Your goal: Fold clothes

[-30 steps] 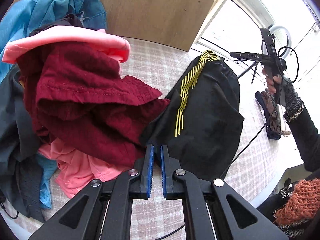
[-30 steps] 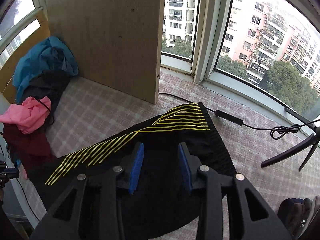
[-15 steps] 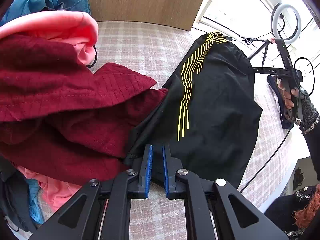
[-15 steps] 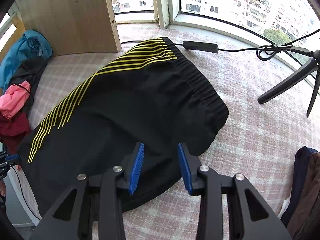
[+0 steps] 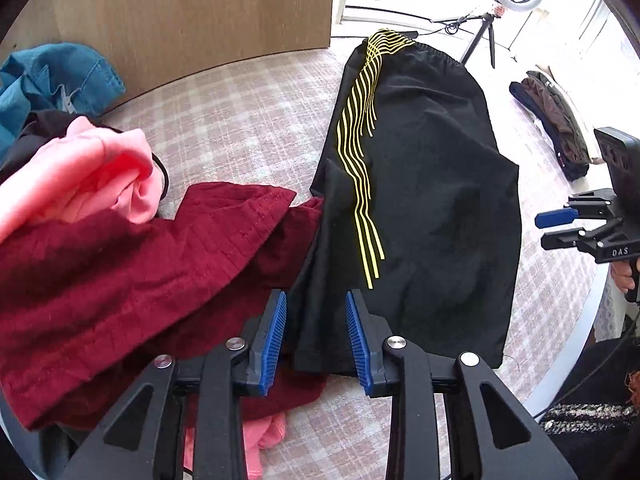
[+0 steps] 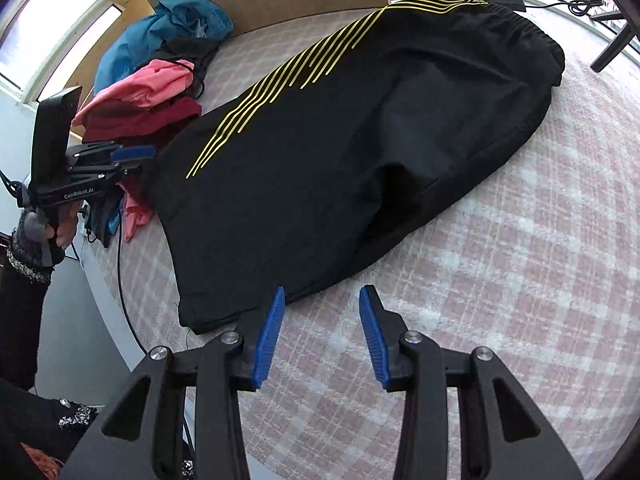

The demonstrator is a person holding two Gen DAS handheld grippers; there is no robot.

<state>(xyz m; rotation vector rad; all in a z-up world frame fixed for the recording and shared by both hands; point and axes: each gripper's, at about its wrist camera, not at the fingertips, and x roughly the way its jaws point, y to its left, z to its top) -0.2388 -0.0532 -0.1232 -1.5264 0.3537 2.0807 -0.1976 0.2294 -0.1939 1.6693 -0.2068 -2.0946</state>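
Observation:
Black shorts (image 5: pixel 420 200) with yellow stripes lie spread flat on the checked cover, waistband at the far end. My left gripper (image 5: pixel 317 340) points down at one hem corner. Its jaws are opening, the corner lies loose between the blue pads (image 5: pixel 274 340), and neither pad presses on it. The right wrist view shows the shorts (image 6: pixel 360 140) from the other side. My right gripper (image 6: pixel 322 332) hovers over the bare cover at the opposite hem corner. Its jaws are opening slightly, with only the cover under the gap and the left pad (image 6: pixel 270 336) at the hem's edge.
A heap of maroon (image 5: pixel 120 280), pink (image 5: pixel 80 176) and blue (image 5: pixel 52 80) clothes lies left of the shorts, touching them. A wooden board (image 5: pixel 180 12) stands behind. A ring light tripod (image 5: pixel 480 36) and folded dark clothes (image 5: pixel 556 120) sit at the far right. The table edge (image 6: pixel 104 280) runs close by.
The left jaws were shut at the shorts' hem corner and have parted. The right gripper swept from over the shorts down to their near hem edge. The shorts now lie flatter.

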